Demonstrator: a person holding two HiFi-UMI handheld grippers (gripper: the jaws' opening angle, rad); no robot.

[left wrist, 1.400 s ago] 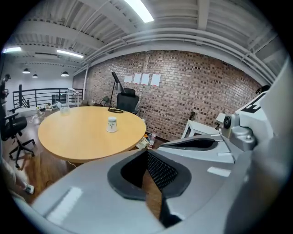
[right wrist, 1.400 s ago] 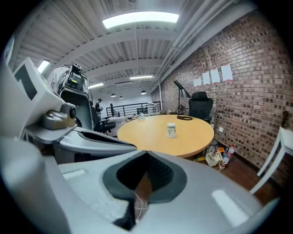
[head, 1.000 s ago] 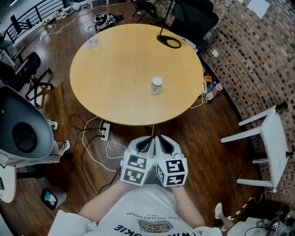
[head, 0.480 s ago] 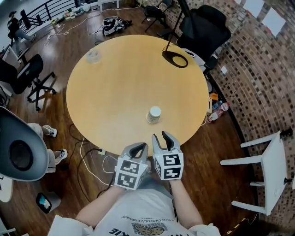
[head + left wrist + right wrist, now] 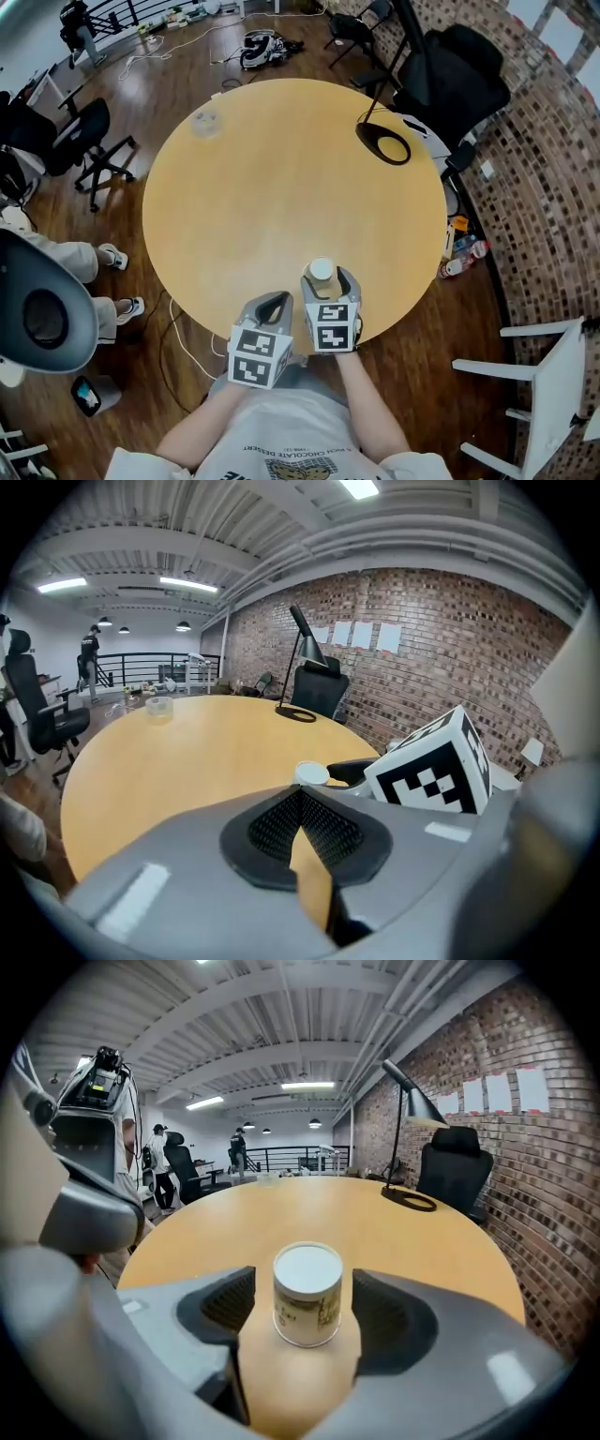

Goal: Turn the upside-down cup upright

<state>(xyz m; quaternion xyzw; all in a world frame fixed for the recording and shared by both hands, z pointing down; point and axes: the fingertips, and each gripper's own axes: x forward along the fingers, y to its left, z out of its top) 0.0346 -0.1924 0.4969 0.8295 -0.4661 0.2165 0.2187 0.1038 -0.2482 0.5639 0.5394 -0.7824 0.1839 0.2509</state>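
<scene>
Cup, inverted with base uppermost, stands on the round worktop close to its near edge; it sits between the jaws of the right gripper, which are opening wide and touch neither side. Left gripper, just to the left, has its jaws closed together on nothing.
</scene>
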